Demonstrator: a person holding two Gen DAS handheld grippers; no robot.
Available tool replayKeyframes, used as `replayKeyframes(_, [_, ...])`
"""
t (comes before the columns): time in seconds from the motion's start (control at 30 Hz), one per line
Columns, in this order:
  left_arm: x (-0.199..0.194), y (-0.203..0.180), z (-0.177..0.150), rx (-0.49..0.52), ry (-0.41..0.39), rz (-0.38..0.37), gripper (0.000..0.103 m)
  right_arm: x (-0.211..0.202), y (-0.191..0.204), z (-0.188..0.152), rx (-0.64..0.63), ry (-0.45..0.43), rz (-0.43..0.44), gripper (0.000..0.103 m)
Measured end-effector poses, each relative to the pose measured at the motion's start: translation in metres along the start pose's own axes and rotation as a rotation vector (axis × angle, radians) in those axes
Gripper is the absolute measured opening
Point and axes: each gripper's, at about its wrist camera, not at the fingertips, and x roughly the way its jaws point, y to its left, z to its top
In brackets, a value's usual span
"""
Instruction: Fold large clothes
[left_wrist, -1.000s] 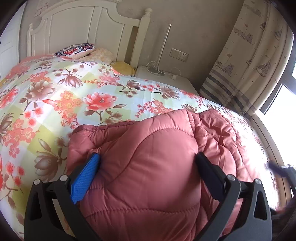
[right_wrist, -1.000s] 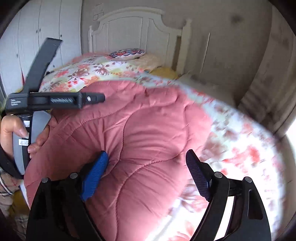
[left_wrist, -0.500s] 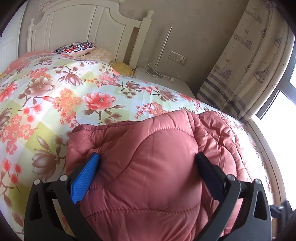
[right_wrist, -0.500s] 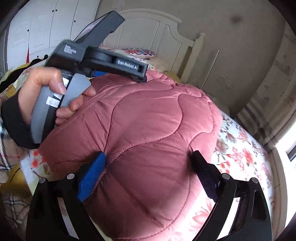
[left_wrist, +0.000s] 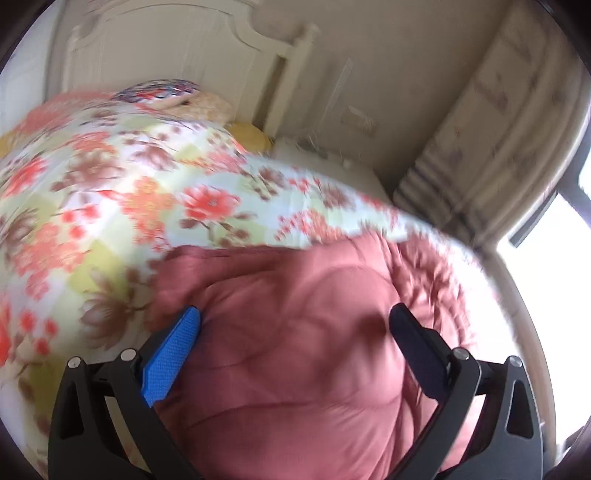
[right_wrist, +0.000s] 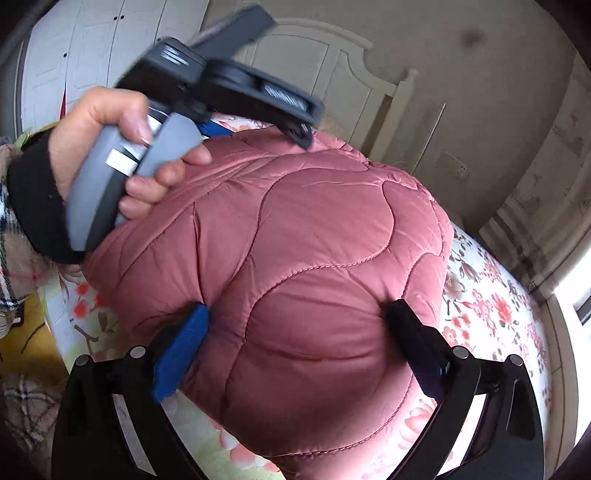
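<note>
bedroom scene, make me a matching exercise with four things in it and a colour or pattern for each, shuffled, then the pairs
Things:
1. padded jacket
2. bedspread
3. headboard
4. curtain

Descriptions:
A. cream white panels
B. dusty pink, quilted
C. beige with stripes low down
D. floral, red and brown blooms

Pairs: 1-B, 2-D, 3-A, 4-C

Both wrist views close over jacket (left_wrist: 314, 350)
</note>
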Motion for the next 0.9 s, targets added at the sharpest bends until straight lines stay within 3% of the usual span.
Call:
replayKeyframes(0.13, [-0.018,0.034,-0.007,-0.116,0.024,-0.014,0.101,-0.009,-0.012,0.003,0.033,-0.019,0.031,0.096])
replayKeyframes(0.2, [-0.022,0.045,-0.019,-0.118,0.035,-0.014,0.101,-0.027,-0.027,0.004,0.106,-0.074,0.101,0.096])
replayKeyframes(0.27, [-0.021,0.053,-0.032,-0.105,0.068,-0.085,0.101,-0.044,-0.055,0.003,0.249,-0.146,0.210,0.096])
replayKeyframes(0.33, [-0.018,0.061,-0.040,-0.136,0.094,-0.174,0.101,-0.051,-0.094,-0.005,0.428,-0.187,0.265,0.097])
replayKeyframes(0.37, [-0.016,0.065,-0.044,-0.160,0.108,-0.212,0.101,-0.048,-0.110,-0.010,0.503,-0.177,0.291,0.098])
replayKeyframes(0.47, [-0.006,0.073,-0.049,-0.205,0.154,-0.276,0.101,-0.012,-0.155,-0.036,0.769,-0.040,0.481,0.099])
replayKeyframes(0.53, [0.000,0.078,-0.051,-0.236,0.181,-0.315,0.101,0.011,-0.164,-0.047,0.856,0.045,0.536,0.099])
replayKeyframes(0.7, [0.004,0.077,-0.053,-0.234,0.245,-0.384,0.101,0.053,-0.151,-0.053,0.937,0.147,0.737,0.099])
replayKeyframes(0.83, [0.006,0.061,-0.066,-0.173,0.327,-0.456,0.101,0.060,-0.140,-0.045,0.907,0.155,0.737,0.099])
replayKeyframes(0.9, [0.007,0.055,-0.070,-0.146,0.337,-0.457,0.100,0.056,-0.136,-0.043,0.878,0.124,0.720,0.099])
